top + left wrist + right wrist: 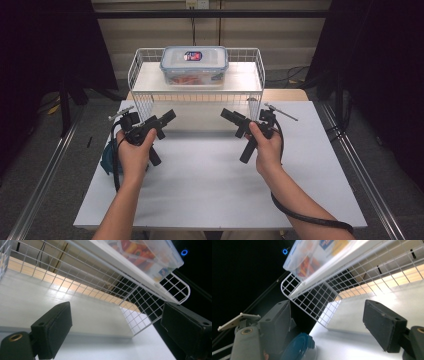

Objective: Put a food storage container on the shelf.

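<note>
1. High view: Both grippers held low over the white table, pointing inward at centre frame; left gripper at centre left, right gripper at centre right, well apart. Clear box sits at upper centre on the top of the wire rack, lid on, red contents inside. Likely step: reach up and take the box from both ends. Best to raise both grippers together, keeping them level and clear of the rack rim.

2. Left gripper view: Jaws spread wide, nothing between them. Box at upper right, rack mesh across the middle. Tilted well off level; worth squaring to the box's short side before closing.

3. Right gripper view: Jaws spread wide too, empty. Box at upper centre, above the rack shelf. Blue lid at lower left, behind the other gripper. Close on the box wall below the lid lip, not on the clips; grip evenly, since smooth plastic may slip.
</note>
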Demonstrator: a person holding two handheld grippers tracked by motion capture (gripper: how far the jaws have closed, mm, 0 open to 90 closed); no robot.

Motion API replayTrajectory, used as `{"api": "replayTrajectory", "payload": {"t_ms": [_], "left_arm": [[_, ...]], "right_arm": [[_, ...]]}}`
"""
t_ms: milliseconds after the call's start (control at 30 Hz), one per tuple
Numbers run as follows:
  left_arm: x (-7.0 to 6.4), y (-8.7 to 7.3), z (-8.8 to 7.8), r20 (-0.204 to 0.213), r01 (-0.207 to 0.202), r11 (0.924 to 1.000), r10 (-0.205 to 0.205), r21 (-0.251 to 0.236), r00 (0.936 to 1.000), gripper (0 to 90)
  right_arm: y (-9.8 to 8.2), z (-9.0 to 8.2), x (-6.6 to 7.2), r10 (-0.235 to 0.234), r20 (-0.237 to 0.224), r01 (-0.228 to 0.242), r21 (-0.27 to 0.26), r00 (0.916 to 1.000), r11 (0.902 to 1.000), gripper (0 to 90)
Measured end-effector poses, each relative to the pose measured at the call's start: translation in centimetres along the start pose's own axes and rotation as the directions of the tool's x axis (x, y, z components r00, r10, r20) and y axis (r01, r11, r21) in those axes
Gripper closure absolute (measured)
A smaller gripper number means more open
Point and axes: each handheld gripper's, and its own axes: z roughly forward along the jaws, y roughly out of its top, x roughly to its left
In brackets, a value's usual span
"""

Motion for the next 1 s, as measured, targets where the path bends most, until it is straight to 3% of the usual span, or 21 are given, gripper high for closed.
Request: {"api": "replayTrajectory", "payload": {"t_ms": [500, 733, 1000], "left_arm": [[1.7, -0.8, -0.9, -0.012, -0.043, 0.9976, 0.044, 0.054, 0.9990, 5.3], [2.4, -0.7, -0.9, 0.007, -0.082, 0.9889, 0.082, 0.124, 0.9966, 3.5], [3.2, -0.2, -1.6, -0.005, -0.094, 0.9862, 0.096, 0.136, 0.9954, 2.7]], "right_arm": [[-1.6, -2.2, -2.0, -0.061, 0.034, 0.059, 0.052, 0.9976, 0.9969, 20.8], [-2.1, -2.9, -2.4, -0.084, 0.037, 0.082, 0.060, 0.9957, 0.9948, 20.0], [-2.7, -3.2, -2.6, -0.108, 0.042, 0.104, 0.091, 0.9932, 0.9904, 19.1]]}}
